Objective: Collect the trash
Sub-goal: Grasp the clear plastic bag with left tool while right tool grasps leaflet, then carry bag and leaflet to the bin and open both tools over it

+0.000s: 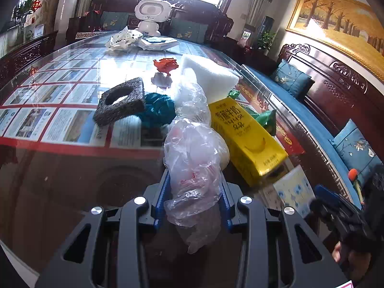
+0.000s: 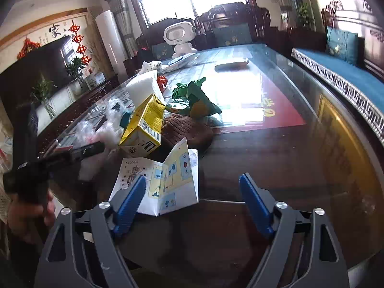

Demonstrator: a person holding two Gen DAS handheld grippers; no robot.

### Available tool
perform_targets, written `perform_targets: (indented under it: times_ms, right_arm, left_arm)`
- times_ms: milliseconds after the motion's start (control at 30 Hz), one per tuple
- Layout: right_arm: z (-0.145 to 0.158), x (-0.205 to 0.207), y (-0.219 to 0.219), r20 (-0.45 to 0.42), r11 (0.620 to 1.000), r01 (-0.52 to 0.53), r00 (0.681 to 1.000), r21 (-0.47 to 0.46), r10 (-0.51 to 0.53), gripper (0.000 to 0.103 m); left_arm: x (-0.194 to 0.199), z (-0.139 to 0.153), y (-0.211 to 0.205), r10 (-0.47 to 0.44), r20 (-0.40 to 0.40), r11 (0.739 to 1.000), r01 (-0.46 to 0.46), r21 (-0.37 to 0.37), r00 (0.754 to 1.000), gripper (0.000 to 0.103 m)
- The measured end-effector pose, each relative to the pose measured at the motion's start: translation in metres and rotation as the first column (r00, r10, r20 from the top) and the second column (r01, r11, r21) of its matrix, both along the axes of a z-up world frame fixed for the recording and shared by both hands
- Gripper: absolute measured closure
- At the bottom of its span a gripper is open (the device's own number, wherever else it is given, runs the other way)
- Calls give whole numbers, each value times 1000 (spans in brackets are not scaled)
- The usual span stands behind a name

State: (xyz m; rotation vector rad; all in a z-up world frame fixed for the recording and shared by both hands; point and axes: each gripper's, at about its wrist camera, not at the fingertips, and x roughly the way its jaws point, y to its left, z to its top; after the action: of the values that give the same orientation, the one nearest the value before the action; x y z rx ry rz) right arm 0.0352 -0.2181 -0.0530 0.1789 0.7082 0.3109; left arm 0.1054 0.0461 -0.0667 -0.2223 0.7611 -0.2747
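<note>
My left gripper (image 1: 195, 187) is shut on a crumpled clear plastic bag (image 1: 194, 148) near the table's front edge. Beside it lies a yellow milk carton (image 1: 247, 129), also in the right wrist view (image 2: 144, 124). My right gripper (image 2: 192, 187) is open and empty, just above a folded instruction leaflet (image 2: 165, 182), whose left part lies between the fingers. It also shows in the left wrist view (image 1: 295, 189). Green wrappers (image 2: 194, 96), a white foam block (image 1: 208, 76), a dark foam frame (image 1: 122, 100), teal plastic (image 1: 158, 108) and red paper (image 1: 166, 63) lie further back.
The glass table top (image 2: 276, 148) is long with a curved edge. A brown knitted thing (image 2: 189, 129) lies behind the leaflet. A white toy robot (image 1: 151, 16) and white bags (image 1: 124, 39) stand at the far end. A blue-cushioned wooden bench (image 2: 340, 72) runs along the right.
</note>
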Motion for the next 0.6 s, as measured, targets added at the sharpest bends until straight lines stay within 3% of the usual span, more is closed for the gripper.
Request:
perform_targets:
  times_ms: [133, 200, 267, 400, 433, 600]
  right_arm:
    - [-5, 14, 3, -41, 1000, -15, 999, 15, 16, 38]
    - [-6, 17, 7, -51, 999, -32, 998, 19, 33, 52]
    - [-5, 17, 12, -51, 999, -48, 998, 7, 48, 77]
    - [0, 10, 18, -10, 997, -72, 997, -2, 72, 91]
    - [2, 6, 20, 2, 997, -78, 997, -9, 78, 102]
    - [9, -8, 25, 40, 995, -88, 995, -44, 90, 102]
  left_arm:
    - [-11, 4, 4, -10, 2, 1000, 10, -20, 1000, 66]
    - [-15, 6, 2, -15, 11, 1000, 15, -13, 1000, 66]
    - [-19, 7, 2, -18, 17, 1000, 18, -8, 1000, 66]
    - [-29, 9, 0, -24, 29, 1000, 24, 7, 999, 66]
    - [-31, 9, -1, -26, 31, 1000, 26, 10, 999, 66]
    - [-47, 14, 0, -45, 37, 999, 45, 0, 998, 66]
